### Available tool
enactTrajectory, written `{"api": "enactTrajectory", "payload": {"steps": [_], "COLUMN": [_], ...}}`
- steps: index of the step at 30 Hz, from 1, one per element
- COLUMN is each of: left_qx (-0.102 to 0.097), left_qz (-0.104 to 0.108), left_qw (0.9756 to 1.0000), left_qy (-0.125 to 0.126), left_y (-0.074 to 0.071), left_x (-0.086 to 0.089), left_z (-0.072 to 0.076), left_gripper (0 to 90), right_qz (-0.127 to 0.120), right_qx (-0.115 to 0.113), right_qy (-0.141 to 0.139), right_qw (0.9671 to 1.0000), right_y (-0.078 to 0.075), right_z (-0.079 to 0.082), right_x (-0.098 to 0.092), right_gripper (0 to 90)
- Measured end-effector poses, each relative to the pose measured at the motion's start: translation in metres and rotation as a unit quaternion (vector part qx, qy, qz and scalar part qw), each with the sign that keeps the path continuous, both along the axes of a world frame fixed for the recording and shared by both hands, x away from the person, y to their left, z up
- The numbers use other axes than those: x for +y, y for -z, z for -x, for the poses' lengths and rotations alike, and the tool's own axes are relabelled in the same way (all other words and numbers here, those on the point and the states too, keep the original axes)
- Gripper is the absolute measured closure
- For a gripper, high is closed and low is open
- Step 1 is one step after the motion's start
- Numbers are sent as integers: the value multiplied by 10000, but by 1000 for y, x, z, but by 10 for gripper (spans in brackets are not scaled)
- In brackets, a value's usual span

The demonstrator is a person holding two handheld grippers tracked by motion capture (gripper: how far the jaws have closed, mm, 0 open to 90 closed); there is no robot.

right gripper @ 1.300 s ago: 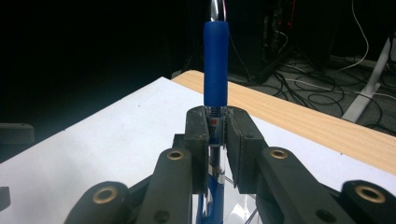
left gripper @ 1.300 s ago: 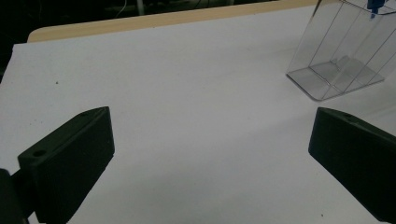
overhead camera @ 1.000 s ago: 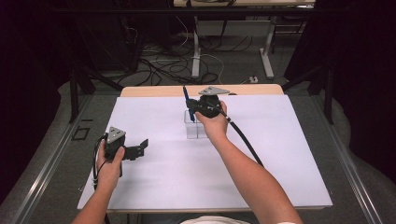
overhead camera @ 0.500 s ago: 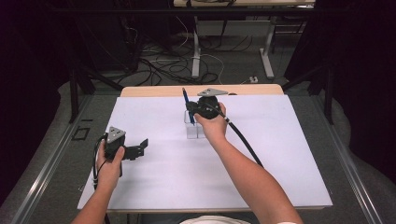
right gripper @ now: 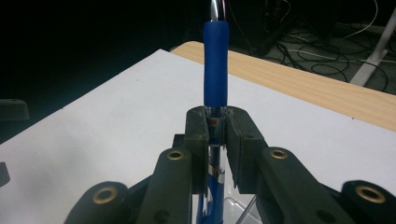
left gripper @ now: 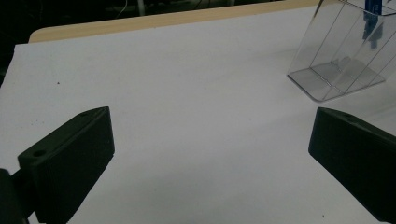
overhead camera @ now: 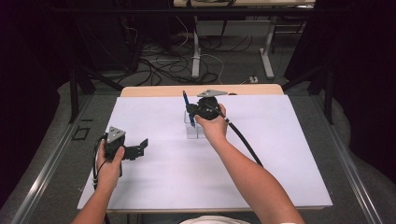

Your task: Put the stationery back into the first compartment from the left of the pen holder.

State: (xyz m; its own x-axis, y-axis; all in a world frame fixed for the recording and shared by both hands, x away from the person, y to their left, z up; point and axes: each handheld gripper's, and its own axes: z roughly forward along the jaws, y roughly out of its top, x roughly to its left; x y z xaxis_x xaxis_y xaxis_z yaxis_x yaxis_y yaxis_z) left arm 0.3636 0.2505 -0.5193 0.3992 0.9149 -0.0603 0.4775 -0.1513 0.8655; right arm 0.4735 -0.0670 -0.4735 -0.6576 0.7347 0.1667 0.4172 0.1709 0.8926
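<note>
One slim blue pen with rubber grip sleeve (right gripper: 215, 70) at frame centre, above clear plastic holder (overhead camera: 194, 130) | right gripper (right gripper: 216, 122) pinches its barrel below sleeve | light, stiff, slippery; hold sleeve | left gripper (left gripper: 205, 154) spread, empty

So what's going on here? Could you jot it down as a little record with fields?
Surface: white sheet laid over a wooden table
Held thing: blue pen, upright
Right tongs: shut on the pen, above the holder
Container: clear plastic holder, standing on the sheet
Left tongs: open, nothing between them, low over the sheet, apart from the holder
Beyond the table: cables on the floor
</note>
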Motion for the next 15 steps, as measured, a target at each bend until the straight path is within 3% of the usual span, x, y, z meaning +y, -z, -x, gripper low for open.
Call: {"api": "enactTrajectory", "payload": {"steps": [15], "left_qx": [7], "left_qz": [2], "left_qw": [10000], "left_qy": [0], "left_y": [0], "left_x": [0], "left_z": [0], "left_gripper": [0], "right_qz": [46], "right_qx": [133], "right_qy": [5], "right_qw": [9999], "right_y": [5], "right_z": [0], "right_x": [-5], "right_gripper": [796]}}
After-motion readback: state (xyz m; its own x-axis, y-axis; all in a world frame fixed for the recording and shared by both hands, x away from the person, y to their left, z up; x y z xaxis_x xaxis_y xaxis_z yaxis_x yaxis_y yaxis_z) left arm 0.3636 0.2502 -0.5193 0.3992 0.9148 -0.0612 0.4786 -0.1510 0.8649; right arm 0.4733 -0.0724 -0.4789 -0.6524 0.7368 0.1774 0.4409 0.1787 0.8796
